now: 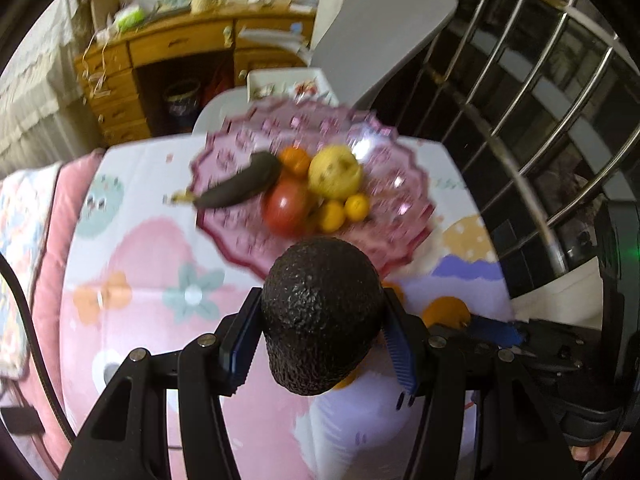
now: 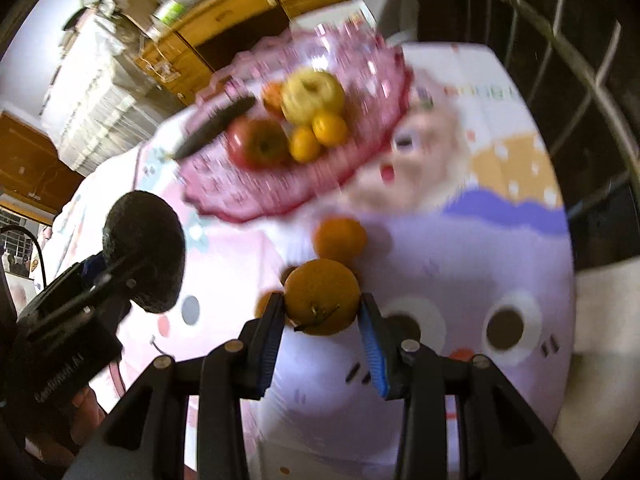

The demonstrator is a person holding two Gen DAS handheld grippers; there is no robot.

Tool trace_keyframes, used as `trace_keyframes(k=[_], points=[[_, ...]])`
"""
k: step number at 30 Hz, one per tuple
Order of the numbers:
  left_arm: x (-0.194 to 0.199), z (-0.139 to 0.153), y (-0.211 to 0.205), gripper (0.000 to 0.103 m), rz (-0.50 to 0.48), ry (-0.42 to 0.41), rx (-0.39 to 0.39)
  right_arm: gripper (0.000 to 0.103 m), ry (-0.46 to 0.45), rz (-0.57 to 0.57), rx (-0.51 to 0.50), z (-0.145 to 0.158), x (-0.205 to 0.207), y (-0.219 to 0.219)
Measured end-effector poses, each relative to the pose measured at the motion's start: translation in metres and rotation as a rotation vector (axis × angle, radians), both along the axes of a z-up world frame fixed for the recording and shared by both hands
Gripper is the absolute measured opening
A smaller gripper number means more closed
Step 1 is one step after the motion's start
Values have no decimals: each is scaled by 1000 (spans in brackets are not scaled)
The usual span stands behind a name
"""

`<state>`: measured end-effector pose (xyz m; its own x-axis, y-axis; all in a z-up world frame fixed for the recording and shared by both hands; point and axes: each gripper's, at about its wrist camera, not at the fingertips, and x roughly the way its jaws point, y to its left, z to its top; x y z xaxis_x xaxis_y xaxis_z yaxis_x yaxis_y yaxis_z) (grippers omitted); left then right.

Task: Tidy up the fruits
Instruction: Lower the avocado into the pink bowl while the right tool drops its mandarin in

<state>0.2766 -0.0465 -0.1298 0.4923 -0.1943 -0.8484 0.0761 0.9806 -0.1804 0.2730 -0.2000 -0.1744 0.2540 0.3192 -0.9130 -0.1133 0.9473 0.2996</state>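
My left gripper (image 1: 320, 320) is shut on a dark bumpy avocado (image 1: 322, 312) and holds it above the table, just short of a pink glass plate (image 1: 240, 236). The plate holds a blackened banana (image 1: 240, 186), a red apple (image 1: 285, 206), a yellow apple (image 1: 335, 172) and small oranges (image 1: 357, 207). My right gripper (image 2: 322, 312) is shut on an orange (image 2: 322, 297) above the table. Another orange (image 2: 340, 238) lies on the cloth between it and the plate (image 2: 240, 196). The left gripper with the avocado (image 2: 144, 254) shows at the left of the right wrist view.
The table wears a pastel cartoon cloth (image 1: 152, 280). A grey chair (image 1: 380, 40) and a wooden desk (image 1: 168, 52) stand behind the table. A dark metal grille (image 1: 540, 100) runs along the right side. A pink cushion (image 1: 44, 240) lies on the left.
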Motion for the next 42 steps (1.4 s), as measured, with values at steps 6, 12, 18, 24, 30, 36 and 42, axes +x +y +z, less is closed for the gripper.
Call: trace_keyframes(k=[6,12,18,24,30,36,42], points=[[20,24,-6,56,-4,-67,-2,38,-148,13,7,30,20,2],[49,10,-2,56,8,-56,-15,38,-223,17,12,28,38,7],[71,-26,9,56,39,22,-53,38,-236,58,-2,6,54,12],[81,-49,11,56,46,84,-47,39,-200,88,-15,-14,66,16],[81,-47,13,62,61,68,-42,41,-194,81,-20,-16,73,13],[68,-28,22,68,81,35,-71,45,-227,69,-24,-6,67,3],[43,-20,31,69,99,48,-83,45,-287,77,-23,5,48,-12]])
